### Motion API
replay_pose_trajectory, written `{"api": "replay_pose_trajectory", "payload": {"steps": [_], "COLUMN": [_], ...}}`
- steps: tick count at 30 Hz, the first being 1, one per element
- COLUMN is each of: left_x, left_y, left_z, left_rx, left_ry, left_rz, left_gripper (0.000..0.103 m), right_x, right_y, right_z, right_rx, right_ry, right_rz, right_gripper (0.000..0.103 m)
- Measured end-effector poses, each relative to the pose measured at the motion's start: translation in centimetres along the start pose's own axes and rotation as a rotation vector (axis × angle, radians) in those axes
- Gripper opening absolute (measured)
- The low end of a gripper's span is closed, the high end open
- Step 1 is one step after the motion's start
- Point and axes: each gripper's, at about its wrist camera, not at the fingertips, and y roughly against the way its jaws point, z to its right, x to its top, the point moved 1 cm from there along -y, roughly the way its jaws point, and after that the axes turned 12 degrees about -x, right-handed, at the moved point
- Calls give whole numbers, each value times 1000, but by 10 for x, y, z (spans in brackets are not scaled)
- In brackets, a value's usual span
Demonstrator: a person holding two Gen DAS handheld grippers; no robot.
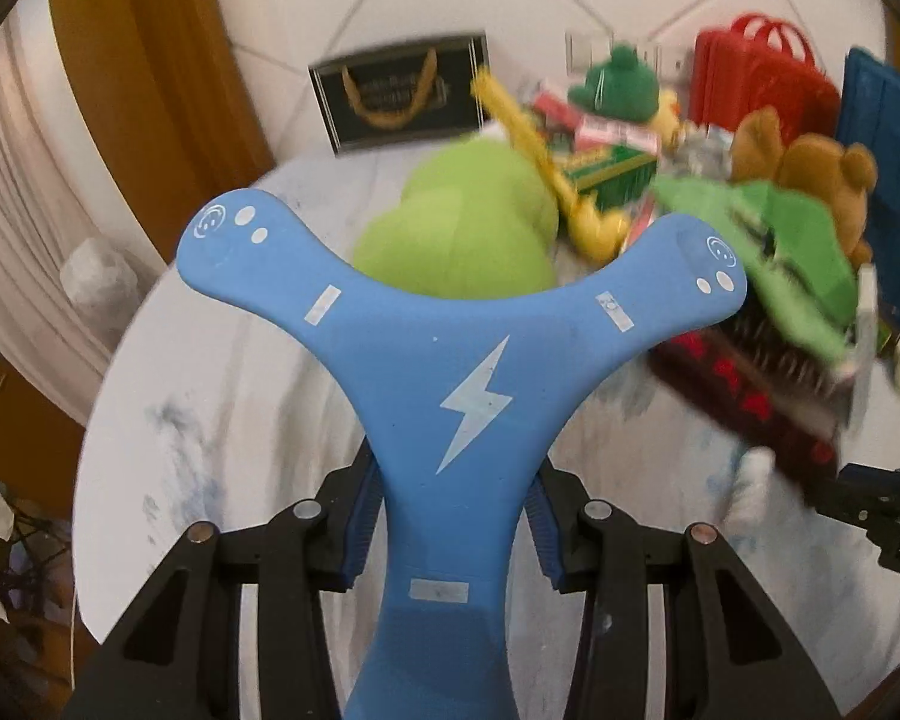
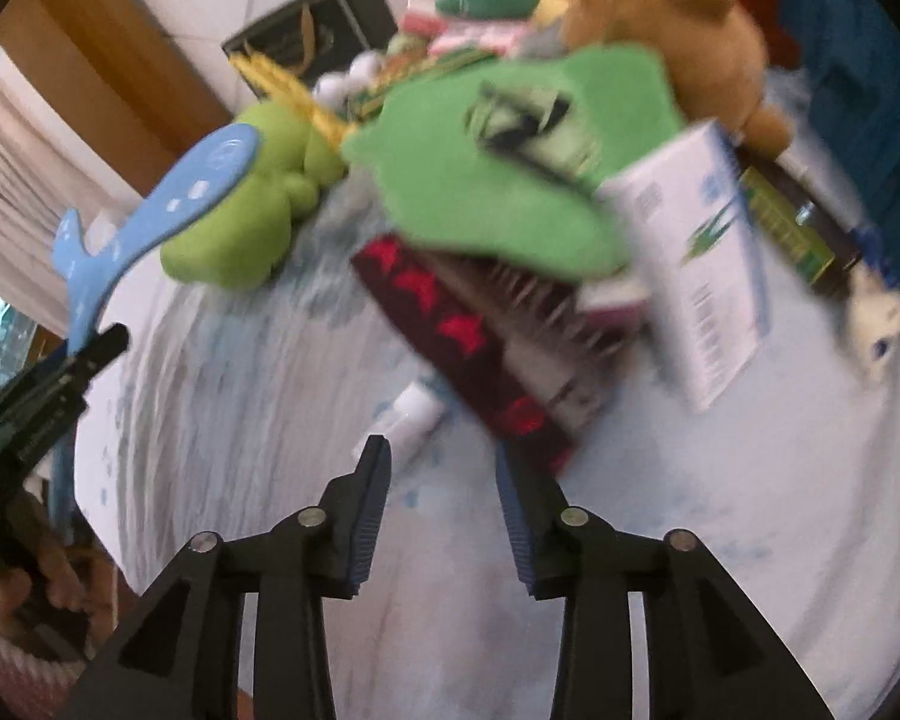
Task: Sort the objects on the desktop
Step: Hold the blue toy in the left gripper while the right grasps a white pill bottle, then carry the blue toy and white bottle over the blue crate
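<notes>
My left gripper (image 1: 453, 516) is shut on a blue three-armed boomerang (image 1: 450, 354) with a white lightning bolt, held above the white table (image 1: 222, 420). The boomerang also shows in the right wrist view (image 2: 150, 216) at the left, with the left gripper (image 2: 48, 396) under it. My right gripper (image 2: 444, 480) is open and empty above the table, near a small white tube (image 2: 414, 414) and a dark red box with red stars (image 2: 480, 354). A pile of objects lies behind: a lime green plush (image 1: 462, 222), a green cloth (image 2: 498, 162), a brown teddy bear (image 2: 684, 24).
A white carton (image 2: 702, 264) leans on the pile. A yellow toy saxophone (image 1: 546, 168), a dark green frog plush (image 1: 618, 84), a red basket (image 1: 756, 72) and a blue crate (image 1: 888, 180) stand behind. A black gift bag (image 1: 402, 90) stands on the tiled floor beyond the table.
</notes>
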Motion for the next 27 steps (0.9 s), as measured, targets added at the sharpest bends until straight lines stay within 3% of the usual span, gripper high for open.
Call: {"api": "replay_pose_trajectory", "payload": {"steps": [4,8,9,12,16,21,27], "left_x": [-19,-34,-37,-41,-40,-26,1], "left_y": [-25,-42,-45,-48,-39,-5,52], "left_z": [-2,-4,-5,-7,-8,-4,15], "left_rx": [-15,-43,-52,-72,-96,-116,-161], "left_ry": [-7,-9,-12,-18,-32,-61,-108], "left_rz": [-47,-77,-85,-98,-81,-3,128], "left_gripper": [43,43,43,43,43,43,43], "right_x": [-3,-4,-5,-8,-15,-17,-19], "right_y": [-22,-46,-50,-49,-42,-4,88], "right_z": [-20,-28,-30,-42,-48,-55,-49], "right_rx": [-33,-88,-101,-183,-201,-209,-227], "right_ry": [-7,-44,-46,6,15,25,14], "right_rz": [-17,-35,-38,8,22,111,309], "right_gripper": [57,57,57,36,36,36,36]}}
